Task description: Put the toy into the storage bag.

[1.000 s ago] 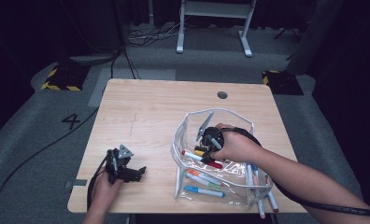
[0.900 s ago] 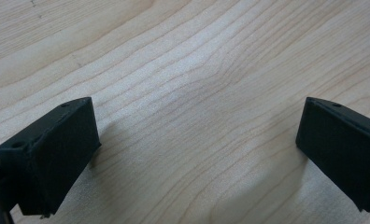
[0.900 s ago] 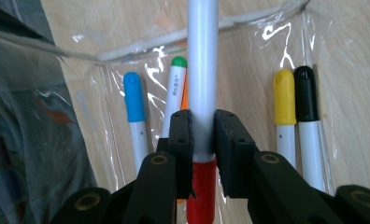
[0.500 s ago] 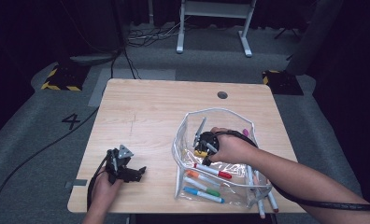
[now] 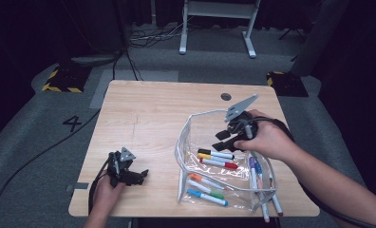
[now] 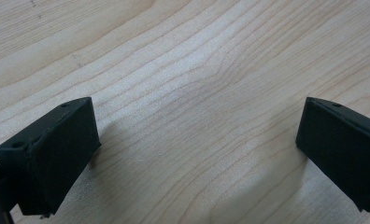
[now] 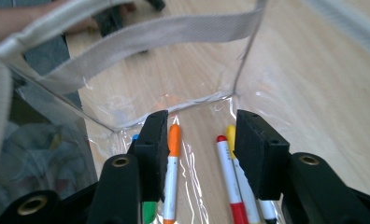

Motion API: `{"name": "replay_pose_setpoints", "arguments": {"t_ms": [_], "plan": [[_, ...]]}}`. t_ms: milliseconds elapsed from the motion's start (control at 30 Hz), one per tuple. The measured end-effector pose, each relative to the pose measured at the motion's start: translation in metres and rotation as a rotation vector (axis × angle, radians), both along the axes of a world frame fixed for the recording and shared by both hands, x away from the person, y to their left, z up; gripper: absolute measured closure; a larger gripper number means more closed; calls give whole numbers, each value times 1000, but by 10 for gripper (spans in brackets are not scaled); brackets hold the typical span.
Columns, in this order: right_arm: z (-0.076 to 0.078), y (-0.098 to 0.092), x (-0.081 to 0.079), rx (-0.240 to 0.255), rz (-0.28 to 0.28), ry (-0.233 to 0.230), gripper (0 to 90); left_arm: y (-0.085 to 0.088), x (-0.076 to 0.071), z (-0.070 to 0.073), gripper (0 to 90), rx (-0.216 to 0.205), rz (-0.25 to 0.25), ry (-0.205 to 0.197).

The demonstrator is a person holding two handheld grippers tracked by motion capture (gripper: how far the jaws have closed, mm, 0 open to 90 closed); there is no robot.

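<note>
fingers of the right gripper (image 5: 222, 141) have just been opening and hold nothing in the high view, raised above the clear plastic zip pouch (image 5: 191, 142) on the light wooden desk (image 5: 148, 109), where coloured marker pens (image 5: 217, 158) are gathered. fingers of the left gripper (image 6: 192, 154) are parked wide and empty on bare wood. the right gripper view looks down on an orange-capped pen (image 7: 173, 163).

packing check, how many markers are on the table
9 markers visible: three mid-pouch (black, yellow, red), three at its lower left (orange, green, blue), three along its right side. Overlaps may hide more.
</note>
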State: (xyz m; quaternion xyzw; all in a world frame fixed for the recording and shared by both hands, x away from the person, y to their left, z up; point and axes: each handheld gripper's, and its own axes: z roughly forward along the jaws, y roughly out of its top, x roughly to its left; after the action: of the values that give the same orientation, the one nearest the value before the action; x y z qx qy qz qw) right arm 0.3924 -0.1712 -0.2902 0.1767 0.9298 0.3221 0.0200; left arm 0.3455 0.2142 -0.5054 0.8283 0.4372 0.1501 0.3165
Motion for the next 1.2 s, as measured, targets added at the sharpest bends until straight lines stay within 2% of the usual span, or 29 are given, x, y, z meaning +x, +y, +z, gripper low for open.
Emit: {"name": "replay_pose_setpoints", "arguments": {"t_ms": [100, 267, 467, 633, 767, 933, 1067, 1200], "plan": [[15, -23, -3, 37, -55, -22, 516, 0, 0, 0, 0, 0, 1, 0], [29, -68, -7, 85, -154, -57, 494, 0, 0, 0, 0, 0, 1, 0], [32, -125, -12, 130, -273, -74, 489, 0, 0, 0, 0, 1, 1, 0], [26, -166, -10, 133, -378, -82, 487, 0, 0, 0, 0, 0, 1, 0], [12, -190, -1, 136, -446, -65, 479, 0, 0, 0, 0, 1, 1, 0], [-11, -202, 9, 128, -495, -58, 475, 0, 0, 0, 0, 1, 1, 0], [-45, -203, 23, 130, -513, -29, 481, 0, 0, 0, 0, 1, 1, 0], [-84, -198, 38, 107, -521, 1, 492, 0, 0, 0, 0, 1, 0, -1]]}}
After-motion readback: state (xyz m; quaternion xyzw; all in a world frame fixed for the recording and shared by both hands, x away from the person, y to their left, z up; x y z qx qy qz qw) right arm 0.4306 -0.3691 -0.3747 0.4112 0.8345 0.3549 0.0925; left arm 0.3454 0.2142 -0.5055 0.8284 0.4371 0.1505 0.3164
